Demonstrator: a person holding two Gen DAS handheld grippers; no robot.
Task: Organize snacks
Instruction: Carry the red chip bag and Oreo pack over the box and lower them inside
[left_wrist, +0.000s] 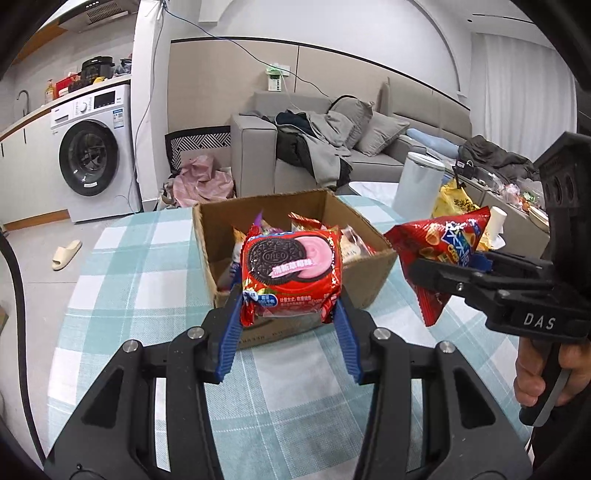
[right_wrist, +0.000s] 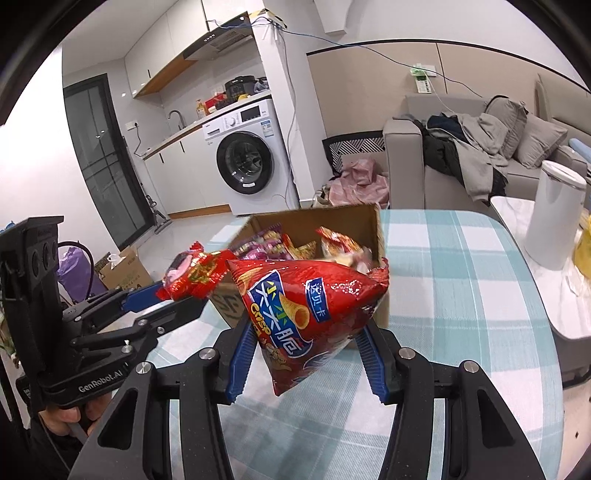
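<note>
Red foil catches the eye twice over. The left gripper (left_wrist: 291, 314) pinches a pack of Oreo strawberry cookies (left_wrist: 291, 271) between its blue pads, held at the centre of its own view, in front of the cardboard box (left_wrist: 258, 218) and off the tabletop (left_wrist: 147, 266). At the right of that frame the right gripper (right_wrist: 304, 360) pinches a red bag of cone crisps (right_wrist: 310, 314), also raised clear of the checked cloth; a hand (left_wrist: 543, 373) grips its handle at lower right. The box stands open on the tabletop just behind both packs, with more snack packets (right_wrist: 295, 243) inside. A white canister (right_wrist: 554, 214) stands at the right edge of the right view.
</note>
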